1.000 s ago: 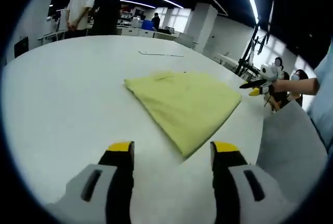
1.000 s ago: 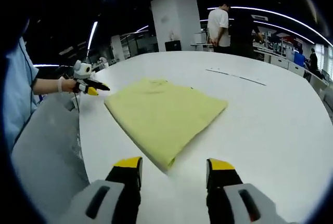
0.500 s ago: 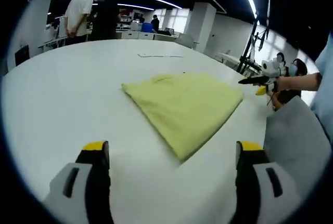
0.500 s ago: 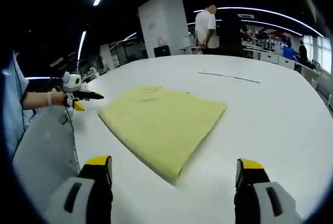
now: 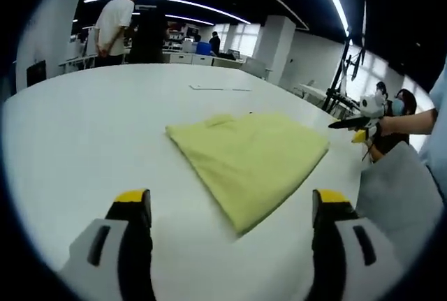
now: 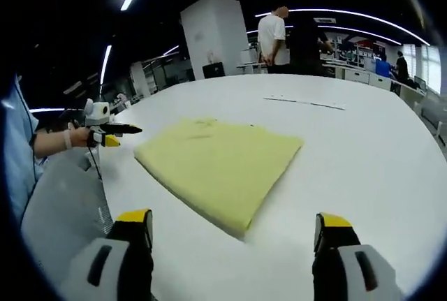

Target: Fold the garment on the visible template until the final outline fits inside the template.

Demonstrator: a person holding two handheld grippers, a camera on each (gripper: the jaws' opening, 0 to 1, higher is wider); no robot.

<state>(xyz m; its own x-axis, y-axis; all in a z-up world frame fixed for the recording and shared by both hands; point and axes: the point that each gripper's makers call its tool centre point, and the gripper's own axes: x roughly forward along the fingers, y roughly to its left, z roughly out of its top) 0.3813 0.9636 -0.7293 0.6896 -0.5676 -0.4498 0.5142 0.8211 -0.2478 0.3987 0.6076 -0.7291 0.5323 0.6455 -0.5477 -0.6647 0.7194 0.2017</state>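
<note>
The folded yellow garment (image 5: pixel 250 154) is lying flat on the white desk (image 5: pixel 84 133), near the edge where the person is standing. The left gripper (image 5: pixel 230 210) and right gripper (image 6: pixel 234 228) are hovering spread wide, gripping nothing. Faint lines (image 6: pixel 304 102), possibly the template, are showing farther back.

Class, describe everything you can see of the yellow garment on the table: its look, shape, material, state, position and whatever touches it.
The yellow garment is pale yellow, of soft thin cloth by its look, folded into a flat, roughly four-sided shape with layered edges and a few light creases near its far edge. It lies flat on the white table, which alone touches it. Both hand-held grippers, the left and the right, are open and held back from its near corner, gripping nothing.
</note>
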